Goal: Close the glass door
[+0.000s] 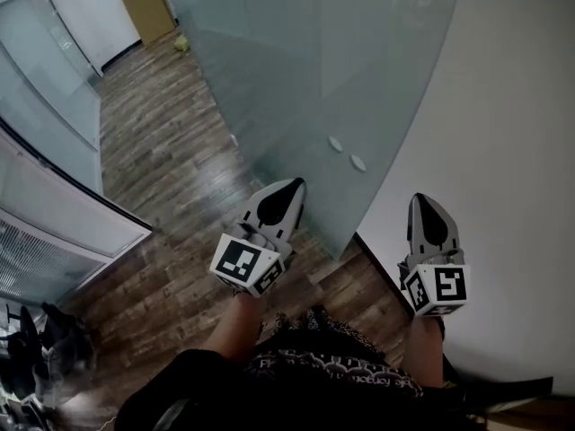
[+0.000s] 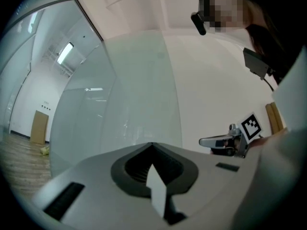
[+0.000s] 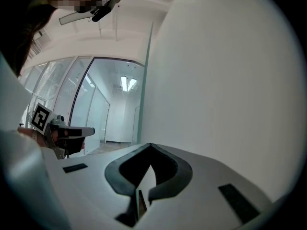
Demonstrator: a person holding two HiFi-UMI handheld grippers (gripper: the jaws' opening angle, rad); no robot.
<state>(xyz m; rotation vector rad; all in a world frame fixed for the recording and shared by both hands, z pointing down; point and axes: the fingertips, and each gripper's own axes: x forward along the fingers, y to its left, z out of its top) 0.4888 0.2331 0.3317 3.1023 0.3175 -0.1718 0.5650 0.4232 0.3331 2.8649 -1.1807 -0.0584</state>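
The frosted glass door [image 1: 305,79] stands open, angled out from the white wall [image 1: 503,151], with two round fittings [image 1: 346,153] near its free edge. My left gripper [image 1: 295,184] is shut with nothing in it, and its tip points at the door's face close to that edge; I cannot tell whether it touches. In the left gripper view the door [image 2: 120,99] fills the space ahead of the shut tips [image 2: 152,143]. My right gripper [image 1: 420,197] is shut and empty, right of the door's edge, pointing along the wall [image 3: 225,80]. Its own tips [image 3: 150,144] meet.
A wooden floor [image 1: 171,178] runs away to the upper left. Glass partitions [image 1: 54,88] line the left side and a cardboard box [image 1: 148,9] leans at the far end. Dark items [image 1: 45,339] lie at the lower left.
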